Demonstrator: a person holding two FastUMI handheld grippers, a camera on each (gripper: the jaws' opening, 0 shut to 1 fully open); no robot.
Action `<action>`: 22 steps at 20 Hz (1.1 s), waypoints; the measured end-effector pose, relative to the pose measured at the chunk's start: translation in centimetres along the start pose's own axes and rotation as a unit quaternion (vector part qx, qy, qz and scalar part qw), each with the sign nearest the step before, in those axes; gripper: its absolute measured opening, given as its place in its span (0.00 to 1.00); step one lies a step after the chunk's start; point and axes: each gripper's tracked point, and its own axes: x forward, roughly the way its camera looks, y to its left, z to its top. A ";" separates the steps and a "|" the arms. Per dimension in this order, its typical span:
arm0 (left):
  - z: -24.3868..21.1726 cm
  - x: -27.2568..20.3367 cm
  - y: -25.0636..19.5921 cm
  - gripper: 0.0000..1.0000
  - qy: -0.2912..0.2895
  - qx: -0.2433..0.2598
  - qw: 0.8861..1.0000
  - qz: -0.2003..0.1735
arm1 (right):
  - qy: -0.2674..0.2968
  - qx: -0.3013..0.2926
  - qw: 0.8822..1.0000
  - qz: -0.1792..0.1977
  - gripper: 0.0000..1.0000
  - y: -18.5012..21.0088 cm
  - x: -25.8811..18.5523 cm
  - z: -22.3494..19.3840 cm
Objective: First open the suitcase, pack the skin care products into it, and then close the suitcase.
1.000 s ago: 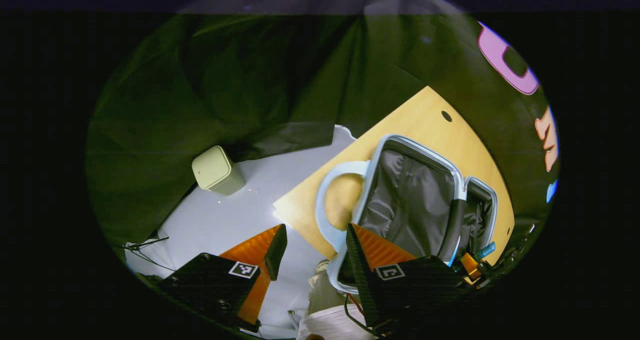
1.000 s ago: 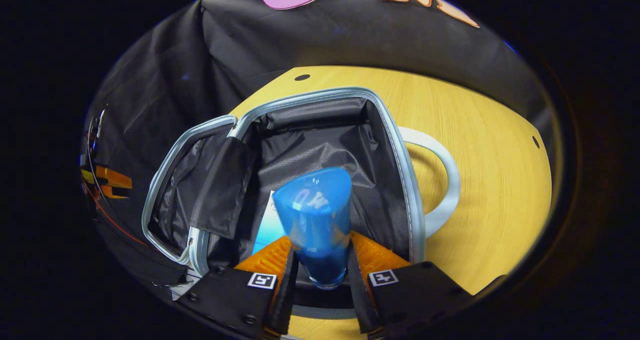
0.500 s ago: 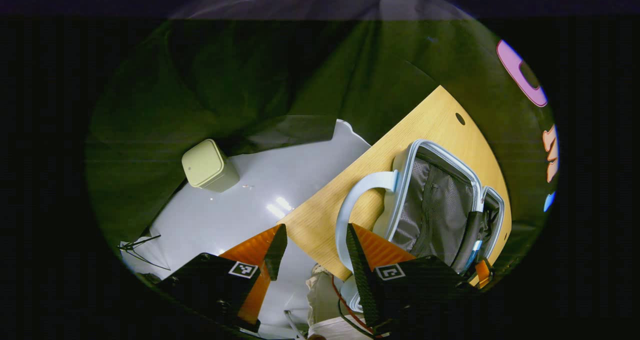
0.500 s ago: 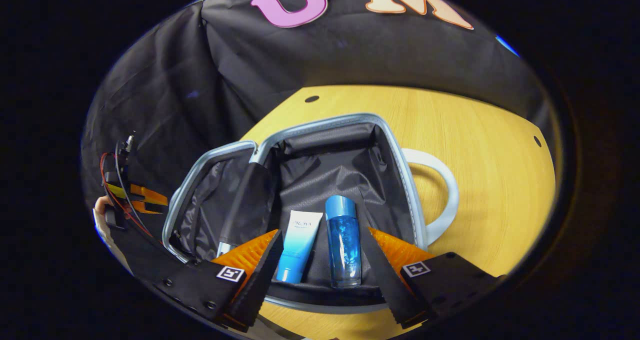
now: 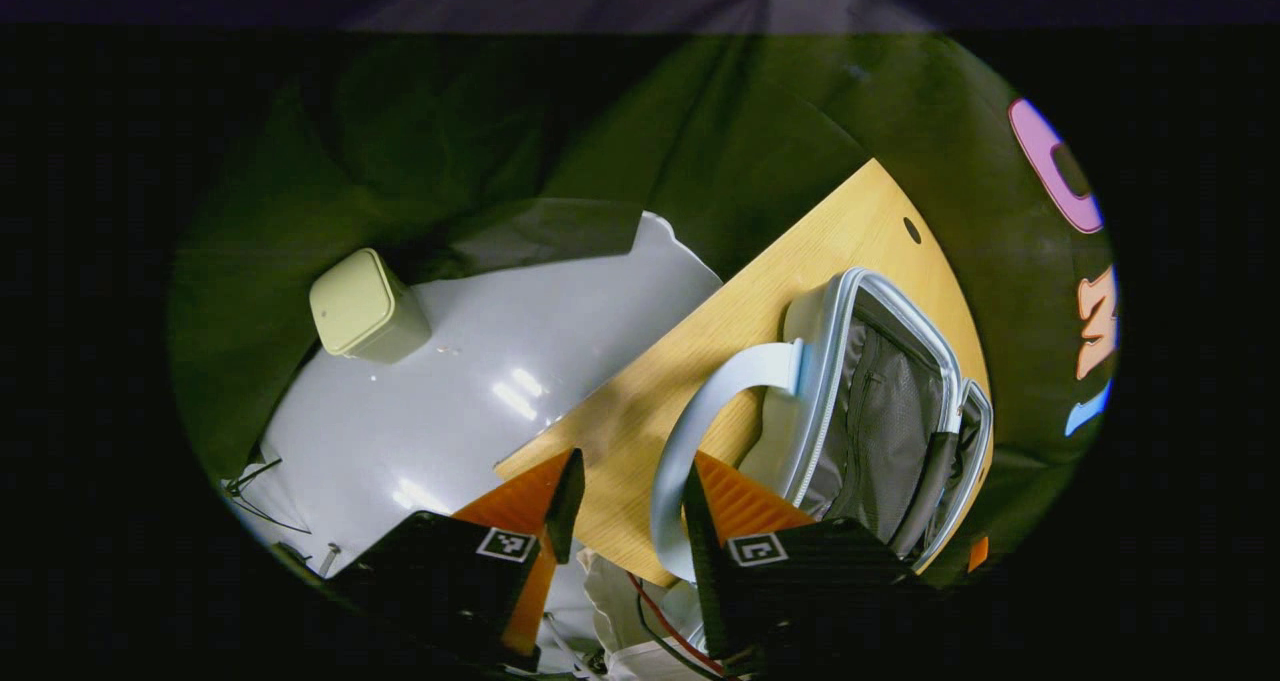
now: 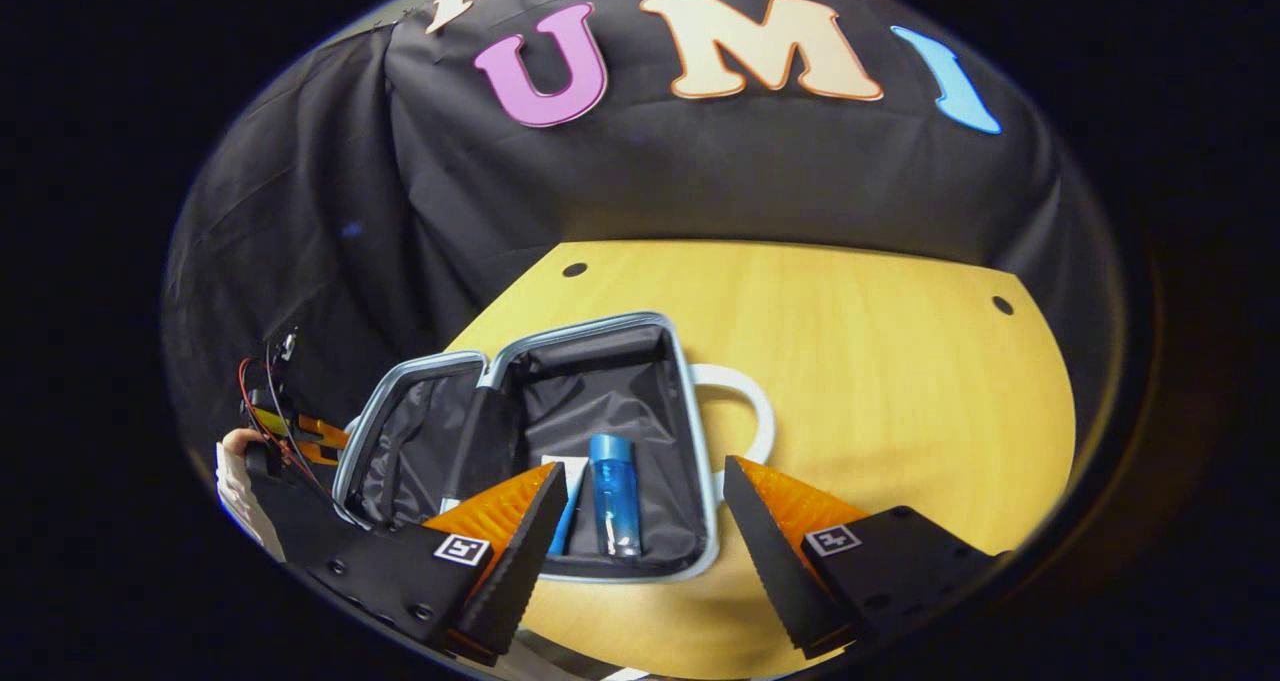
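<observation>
R gripper (image 6: 640,521) backed off; bottle (image 6: 614,496) in open suitcase (image 6: 690,441).

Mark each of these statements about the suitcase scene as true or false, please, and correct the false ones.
1. The suitcase lies open on the wooden table. True.
2. The blue bottle is held in the right claw. False: it lies inside the suitcase, and that claw is open and empty.
3. A tube lies beside the blue bottle. True.
4. The left claw grips the suitcase handle. False: it is open, holding nothing.
5. A small bin stands on the table. False: it stands on the floor.
</observation>
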 end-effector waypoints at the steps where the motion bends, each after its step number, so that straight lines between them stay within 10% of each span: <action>1: -0.1 0.2 -0.3 0.59 0.004 -0.004 1.000 -0.007 | -0.002 0.003 1.000 -0.010 0.98 -0.8 -0.4 0.0; 5: -0.4 1.1 -1.4 0.41 0.015 -0.002 0.999 -0.030 | 0.000 -0.009 0.999 -0.047 0.98 -3.5 -2.0 -0.9; 7: -0.5 1.5 -1.4 0.07 0.014 0.006 1.000 -0.021 | 0.002 -0.013 0.999 -0.053 0.98 -3.8 -2.2 -1.4; 22: 0.6 -7.6 -6.8 0.05 -0.046 0.043 0.994 -0.088 | -0.013 0.013 0.998 -0.053 0.93 -4.8 -3.2 -2.7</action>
